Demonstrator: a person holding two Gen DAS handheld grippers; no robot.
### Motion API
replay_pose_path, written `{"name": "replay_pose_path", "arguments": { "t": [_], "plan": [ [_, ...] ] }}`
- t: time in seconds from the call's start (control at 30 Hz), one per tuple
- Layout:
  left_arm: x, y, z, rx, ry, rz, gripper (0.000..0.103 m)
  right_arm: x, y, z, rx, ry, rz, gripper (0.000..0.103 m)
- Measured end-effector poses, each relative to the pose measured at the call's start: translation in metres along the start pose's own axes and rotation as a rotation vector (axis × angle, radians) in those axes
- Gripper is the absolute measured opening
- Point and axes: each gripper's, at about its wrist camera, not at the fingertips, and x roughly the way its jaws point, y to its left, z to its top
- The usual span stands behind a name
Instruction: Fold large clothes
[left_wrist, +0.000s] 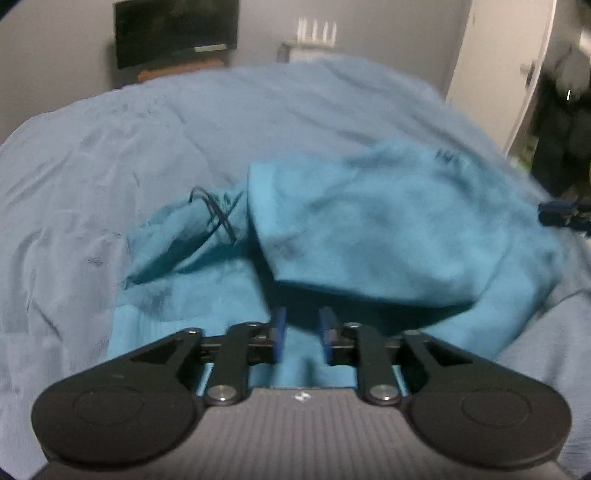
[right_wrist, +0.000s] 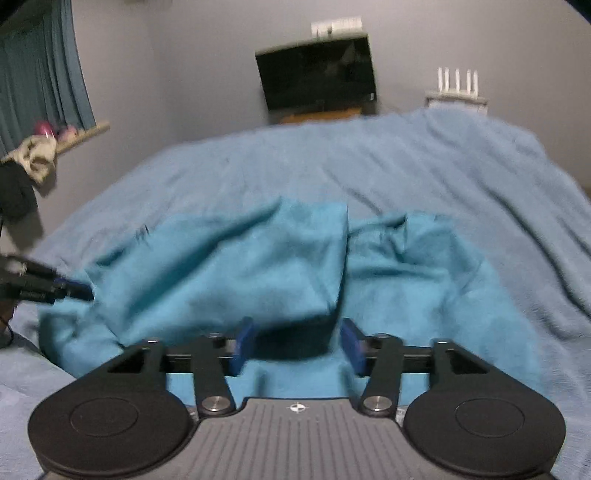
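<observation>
A teal garment (left_wrist: 369, 229) lies crumpled on the blue-grey bedspread (left_wrist: 110, 166), one part folded over the rest, with a dark drawstring (left_wrist: 218, 218) at its left. My left gripper (left_wrist: 303, 317) is open and empty, its blue pads just above the garment's near edge. In the right wrist view the same garment (right_wrist: 240, 266) lies bunched in front. My right gripper (right_wrist: 297, 332) is open and empty, low over the garment's near side. The left gripper's fingers (right_wrist: 70, 290) show at the left edge there; the right gripper's fingers (left_wrist: 557, 212) show at the far right of the left view.
The bedspread (right_wrist: 443, 177) covers the whole bed. Beyond it are a grey wall, a dark TV (right_wrist: 317, 77), a white router (right_wrist: 456, 86) on a shelf, a white door (left_wrist: 495, 74), teal curtains (right_wrist: 40, 74) and a windowsill with clutter (right_wrist: 48, 140).
</observation>
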Motion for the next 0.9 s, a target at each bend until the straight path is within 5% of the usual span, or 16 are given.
{"name": "replay_pose_path", "arguments": {
  "t": [0.03,0.1,0.27,0.47,0.77,0.9],
  "plan": [
    [-0.012,-0.003,0.000,-0.017,-0.039,-0.003,0.043,-0.010,0.004,0.003,0.003,-0.027,-0.004,0.066],
    [-0.026,-0.015,0.003,-0.022,-0.103,-0.009,0.047,-0.017,0.027,0.023,-0.008,-0.065,-0.016,0.066],
    [-0.026,-0.055,0.012,0.011,-0.161,-0.024,0.048,-0.002,0.068,0.063,-0.025,-0.110,-0.035,0.065],
    [0.022,-0.076,0.018,0.017,-0.208,-0.008,0.052,0.042,0.107,0.057,-0.020,-0.132,-0.074,0.059],
    [0.102,-0.053,-0.003,-0.074,-0.034,-0.015,0.055,0.115,0.094,0.020,-0.056,0.029,-0.151,0.056],
    [0.123,-0.066,-0.011,0.013,0.011,0.036,0.055,0.138,0.093,0.003,-0.095,0.095,-0.167,0.056]
  ]
}}
